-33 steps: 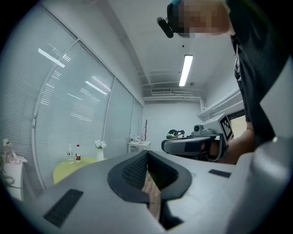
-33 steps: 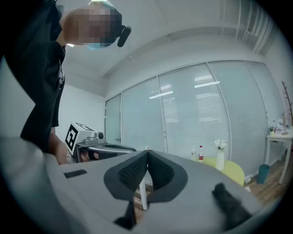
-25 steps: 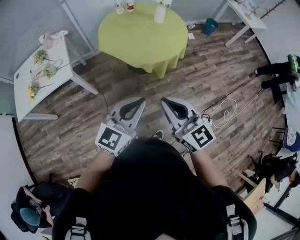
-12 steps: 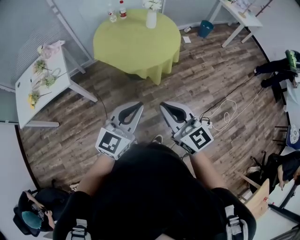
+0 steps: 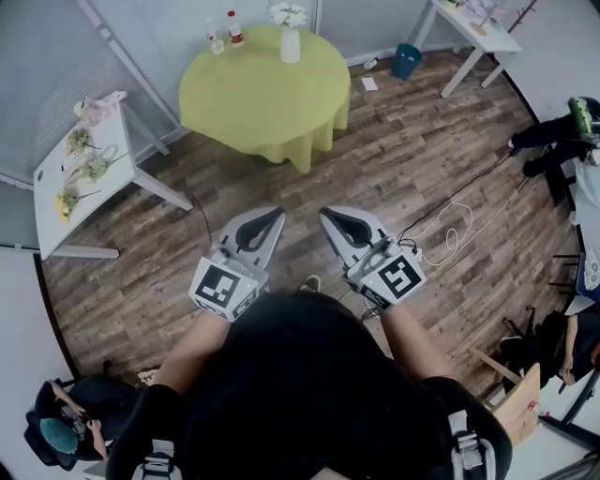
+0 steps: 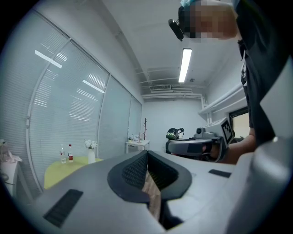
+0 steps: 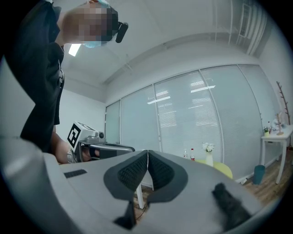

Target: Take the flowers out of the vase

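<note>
A white vase point(image 5: 291, 45) with white flowers point(image 5: 288, 14) stands at the far side of a round table with a yellow-green cloth point(image 5: 267, 89). Both grippers are held side by side over the wooden floor, well short of that table. In the head view my left gripper point(image 5: 274, 214) and my right gripper point(image 5: 328, 214) both have their jaws together and hold nothing. The left gripper view shows the vase point(image 6: 91, 156) small and far off to the left, beyond the shut left gripper point(image 6: 147, 153). The right gripper view has the vase point(image 7: 209, 159) far off right of the shut right gripper point(image 7: 147, 151).
Two bottles point(image 5: 224, 33) stand on the round table left of the vase. A white side table point(image 5: 66, 183) with loose flowers is at the left. Another white table point(image 5: 469, 23) and a blue bin point(image 5: 406, 59) are at the back right. A cable point(image 5: 450, 225) lies on the floor.
The round table and vase have slid down and left in the head view, showing more of the tabletop. Both grippers keep their pose and stay shut.
</note>
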{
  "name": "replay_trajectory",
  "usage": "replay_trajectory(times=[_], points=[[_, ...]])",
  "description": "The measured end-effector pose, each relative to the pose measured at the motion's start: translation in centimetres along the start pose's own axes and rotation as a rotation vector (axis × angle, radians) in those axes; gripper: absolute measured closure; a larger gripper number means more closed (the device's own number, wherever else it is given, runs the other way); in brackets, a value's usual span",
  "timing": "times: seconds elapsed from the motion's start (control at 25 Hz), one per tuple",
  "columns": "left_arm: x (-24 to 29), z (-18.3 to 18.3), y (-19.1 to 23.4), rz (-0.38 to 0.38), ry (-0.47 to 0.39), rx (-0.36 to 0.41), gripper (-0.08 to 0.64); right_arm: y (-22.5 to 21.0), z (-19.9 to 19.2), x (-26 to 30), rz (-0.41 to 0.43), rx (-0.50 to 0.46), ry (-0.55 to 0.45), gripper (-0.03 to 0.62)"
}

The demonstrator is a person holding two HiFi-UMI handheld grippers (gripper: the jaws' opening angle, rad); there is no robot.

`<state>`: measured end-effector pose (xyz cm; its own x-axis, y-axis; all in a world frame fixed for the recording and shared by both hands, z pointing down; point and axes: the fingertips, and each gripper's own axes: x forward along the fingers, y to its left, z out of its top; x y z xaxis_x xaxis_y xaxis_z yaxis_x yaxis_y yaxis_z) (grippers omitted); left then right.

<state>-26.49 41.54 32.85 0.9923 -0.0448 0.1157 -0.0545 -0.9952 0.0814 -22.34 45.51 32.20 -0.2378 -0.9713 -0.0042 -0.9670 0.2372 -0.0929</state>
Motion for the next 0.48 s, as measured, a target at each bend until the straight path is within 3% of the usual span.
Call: replay_trajectory(times=[0.48], points=[[2.4, 0.0, -2.1, 0.021, 0.006, 0.013, 0.546, -2.2, -0.3, -2.4, 0.005, -0.006, 0.032, 0.574]])
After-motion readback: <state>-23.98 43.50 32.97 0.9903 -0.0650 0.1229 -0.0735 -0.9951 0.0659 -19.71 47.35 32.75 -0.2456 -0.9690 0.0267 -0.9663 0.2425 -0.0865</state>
